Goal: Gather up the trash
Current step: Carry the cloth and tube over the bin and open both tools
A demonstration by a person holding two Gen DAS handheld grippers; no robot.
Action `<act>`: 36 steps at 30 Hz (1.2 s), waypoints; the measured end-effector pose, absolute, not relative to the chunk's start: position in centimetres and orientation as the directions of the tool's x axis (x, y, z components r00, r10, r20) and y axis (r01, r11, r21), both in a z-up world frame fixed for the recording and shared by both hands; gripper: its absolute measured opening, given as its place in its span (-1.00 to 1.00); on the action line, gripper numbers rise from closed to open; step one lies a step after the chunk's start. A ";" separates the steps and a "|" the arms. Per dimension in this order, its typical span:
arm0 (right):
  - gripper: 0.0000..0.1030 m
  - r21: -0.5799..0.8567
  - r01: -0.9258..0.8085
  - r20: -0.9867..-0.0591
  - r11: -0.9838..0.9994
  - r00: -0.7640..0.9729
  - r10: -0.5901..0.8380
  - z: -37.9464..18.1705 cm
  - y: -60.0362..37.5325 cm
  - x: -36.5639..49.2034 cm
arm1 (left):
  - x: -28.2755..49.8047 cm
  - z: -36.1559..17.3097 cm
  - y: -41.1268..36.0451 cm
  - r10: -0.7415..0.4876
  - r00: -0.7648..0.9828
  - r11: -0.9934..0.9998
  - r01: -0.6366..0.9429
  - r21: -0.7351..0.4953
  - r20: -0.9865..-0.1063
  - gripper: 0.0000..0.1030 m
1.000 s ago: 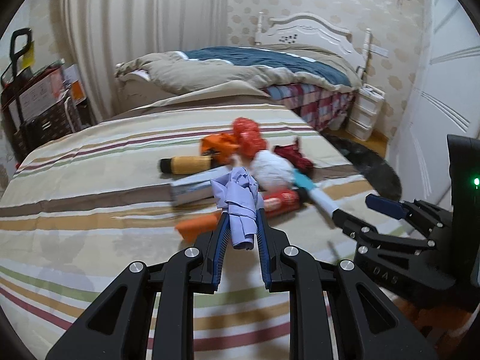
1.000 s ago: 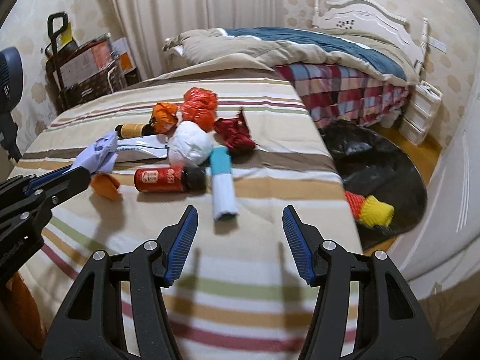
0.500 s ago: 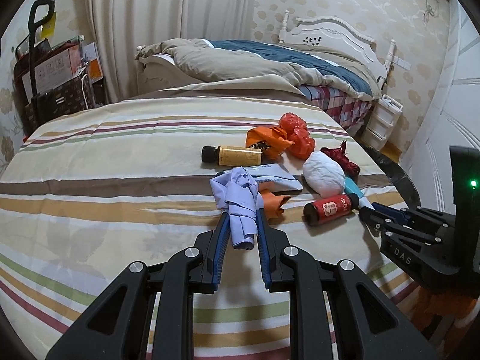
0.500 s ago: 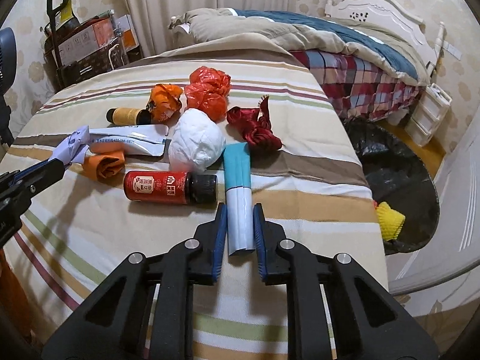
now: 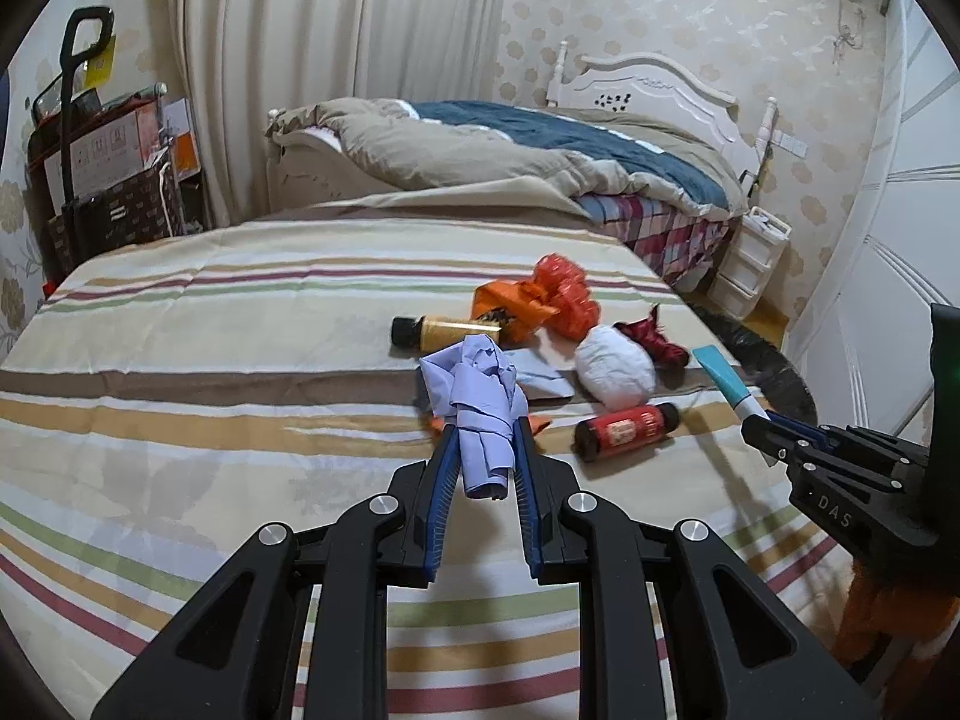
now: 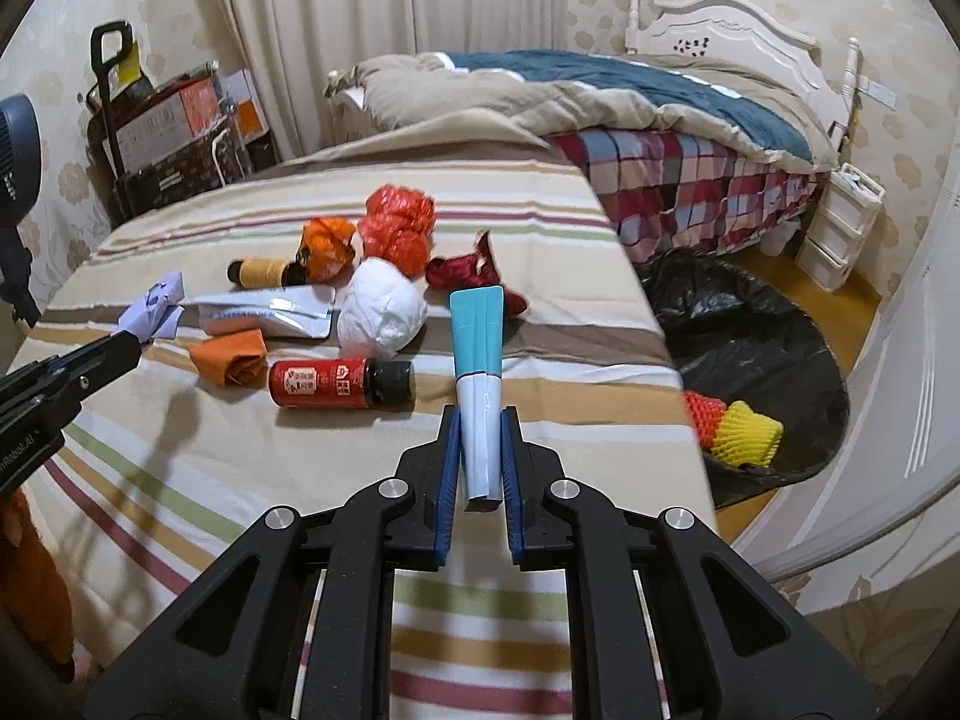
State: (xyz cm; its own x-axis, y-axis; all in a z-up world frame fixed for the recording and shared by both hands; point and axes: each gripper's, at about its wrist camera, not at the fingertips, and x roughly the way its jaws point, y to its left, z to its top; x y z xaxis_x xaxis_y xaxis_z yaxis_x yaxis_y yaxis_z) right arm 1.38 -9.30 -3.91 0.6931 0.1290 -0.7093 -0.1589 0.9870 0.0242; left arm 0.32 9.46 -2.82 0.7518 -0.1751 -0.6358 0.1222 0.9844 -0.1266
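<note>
My left gripper [image 5: 483, 450] is shut on a crumpled lilac paper [image 5: 480, 396], held above the striped bedspread [image 5: 210, 360]; the paper also shows in the right wrist view [image 6: 153, 309]. My right gripper [image 6: 480, 438] is shut on a teal-and-white tube [image 6: 478, 360], lifted off the bed; the tube also shows in the left wrist view [image 5: 723, 375]. On the bed lie a red bottle [image 6: 339, 383], a white paper ball [image 6: 381, 315], a silver pouch [image 6: 267, 315], orange wrappers [image 6: 231, 357], a yellow bottle [image 6: 258, 272], red mesh [image 6: 399, 228] and a dark red wrapper [image 6: 465, 270].
A black trash bag [image 6: 750, 336] lies open on the floor right of the bed, holding red and yellow foam nets [image 6: 735, 429]. A second bed [image 6: 630, 114] stands behind. A white drawer unit [image 6: 840, 228] and a trolley with boxes [image 6: 156, 132] stand by the walls.
My right gripper moved in, shut on the teal-and-white tube and lifted it off the bed. My left gripper stayed shut on the lilac paper and shifted left.
</note>
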 end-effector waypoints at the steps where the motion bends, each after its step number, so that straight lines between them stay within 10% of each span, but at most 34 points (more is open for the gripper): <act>1: -0.74 0.025 -0.155 -0.704 0.988 0.698 0.128 -3.7 -9.6 1.2 | 0.2 -2.6 9.2 -0.181 0.756 0.983 0.130 -0.127 -0.629 -0.59; 36: -0.74 0.030 0.168 -0.667 0.985 0.737 -0.106 -5.5 -27.3 9.9 | 12.6 -3.4 -13.9 -0.374 0.683 0.903 0.423 -0.077 -0.628 -0.59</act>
State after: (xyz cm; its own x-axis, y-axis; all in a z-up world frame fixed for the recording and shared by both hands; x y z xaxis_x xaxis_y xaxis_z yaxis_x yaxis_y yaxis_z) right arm 9.87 -27.26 -5.53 0.7371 -0.1056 -0.6675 0.1679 0.9854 0.0296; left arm 12.57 -13.89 -3.41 0.6829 -0.3735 -0.6278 0.4232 0.9028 -0.0769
